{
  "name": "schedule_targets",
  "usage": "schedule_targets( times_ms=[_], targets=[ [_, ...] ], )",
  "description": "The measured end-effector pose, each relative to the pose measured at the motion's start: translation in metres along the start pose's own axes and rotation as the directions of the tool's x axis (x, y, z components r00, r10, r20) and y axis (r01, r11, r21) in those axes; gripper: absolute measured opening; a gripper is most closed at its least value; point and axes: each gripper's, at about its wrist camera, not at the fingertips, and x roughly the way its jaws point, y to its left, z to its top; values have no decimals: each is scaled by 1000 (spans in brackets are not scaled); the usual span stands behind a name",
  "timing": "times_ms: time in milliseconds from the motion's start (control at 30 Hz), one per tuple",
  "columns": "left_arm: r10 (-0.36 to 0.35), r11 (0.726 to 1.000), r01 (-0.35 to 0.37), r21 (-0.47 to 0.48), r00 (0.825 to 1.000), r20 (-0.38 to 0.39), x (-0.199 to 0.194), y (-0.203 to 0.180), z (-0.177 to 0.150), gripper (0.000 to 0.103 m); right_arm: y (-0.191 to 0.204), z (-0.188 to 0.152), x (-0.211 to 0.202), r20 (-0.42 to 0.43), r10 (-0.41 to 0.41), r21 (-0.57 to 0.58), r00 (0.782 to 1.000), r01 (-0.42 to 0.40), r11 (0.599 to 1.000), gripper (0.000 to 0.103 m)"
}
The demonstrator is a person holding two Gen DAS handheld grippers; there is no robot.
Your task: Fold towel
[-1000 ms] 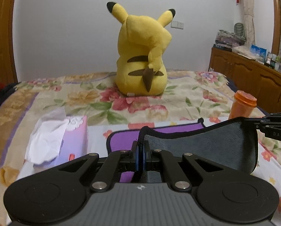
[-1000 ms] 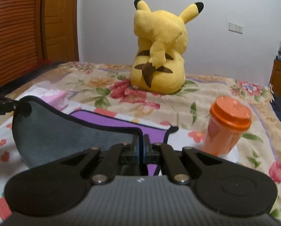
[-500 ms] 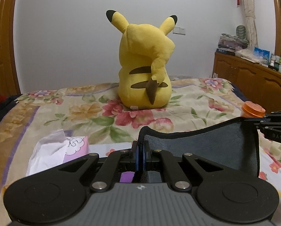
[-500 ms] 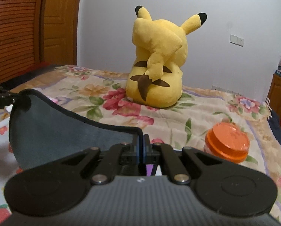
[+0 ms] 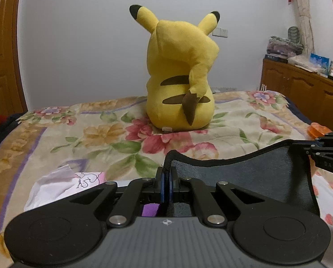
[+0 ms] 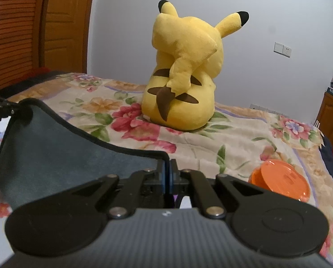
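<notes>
Midway: step in hand: we hold the dark grey plush towel with black piping (image 5: pixel 240 178) lifted by two corners, one fold under way.
Left gripper (image 5: pixel 166 178): jaws pinched tight on one corner.
Right gripper (image 6: pixel 167 174): likewise clamped on the other corner.
Towel: hangs between both grippers above the floral bed cover (image 5: pixel 112 134), its top hem sagging; a purple face shows beneath.
Next move, as we judge: carry the held edge forward and lay it level on the far edge, clear of the orange-lidded cup (image 6: pixel 278 182).
</notes>
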Motion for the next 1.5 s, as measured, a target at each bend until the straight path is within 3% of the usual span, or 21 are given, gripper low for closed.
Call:
schedule_targets(
  times_ms=[433,967,1033,1100,1133,1167,1200,1500],
  targets=[
    [46,999,-47,-12,996,-81,56,12,-21,7,1,-27,52,-87,-23,26,996,26,999,4],
    [64,998,-66,-9,991,-117,76,11,-38,8,-7,-42,68,-131,12,113,991,3,994,5],
    [60,998,-60,-1,991,-120,76,10,-38,20,-6,-42,66,-132,7,106,991,7,994,6],
    [55,999,-54,7,992,-117,75,8,-38,33,-6,-42,64,-130,0,103,991,13,995,14],
    [49,999,-48,10,992,-117,74,7,-38,37,-7,-43,64,-133,-7,104,991,21,994,25],
    [44,999,-43,13,992,-118,73,5,-38,37,-7,-43,63,-132,-15,106,991,29,994,43],
    [40,999,-38,20,991,-124,73,4,-38,37,-7,-44,61,-123,-23,105,992,36,994,49],
    [29,998,-22,53,989,-142,57,-5,-41,60,-3,-45,43,-137,-6,109,990,21,994,51]
  ],
)
